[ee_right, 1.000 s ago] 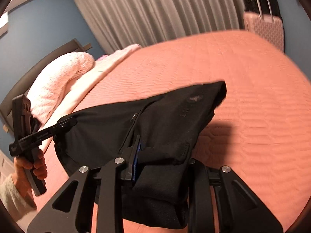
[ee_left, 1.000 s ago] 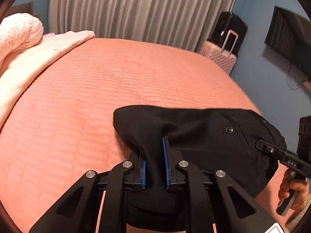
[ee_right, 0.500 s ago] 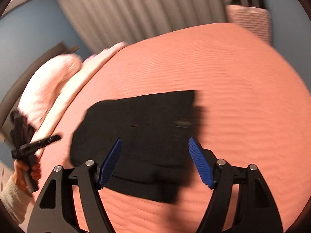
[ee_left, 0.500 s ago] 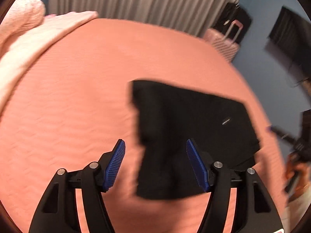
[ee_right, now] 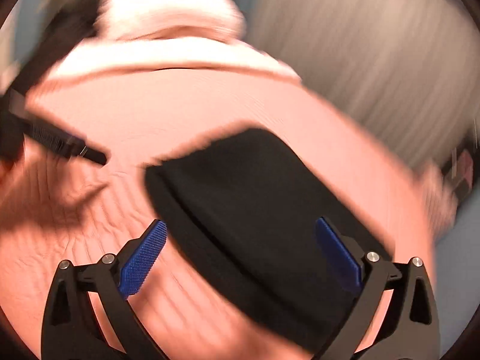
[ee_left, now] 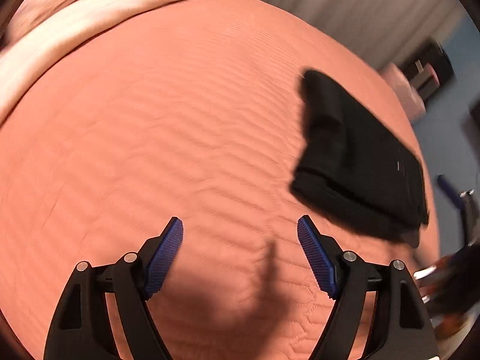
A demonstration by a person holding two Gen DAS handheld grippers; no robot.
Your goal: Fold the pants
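The black pants [ee_left: 357, 156] lie folded in a compact stack on the salmon quilted bed [ee_left: 168, 138], to the right in the left wrist view. My left gripper [ee_left: 240, 228] is open and empty over bare bedspread, left of the pants. In the blurred right wrist view the folded pants [ee_right: 255, 210] fill the middle, and my right gripper [ee_right: 240, 234] is open and empty just above their near edge. The left gripper [ee_right: 90, 154] shows there at the left edge.
A pale pink blanket [ee_left: 99, 12] and a pillow [ee_right: 174, 9] lie at the head of the bed. Grey curtains [ee_right: 375, 45] hang behind. A pink suitcase [ee_left: 411, 96] and a dark suitcase stand by the blue wall beyond the bed's edge.
Both grippers let go of the pants and opened. The pants dropped flat onto the bed. Both grippers then swung away, the left one to the left.
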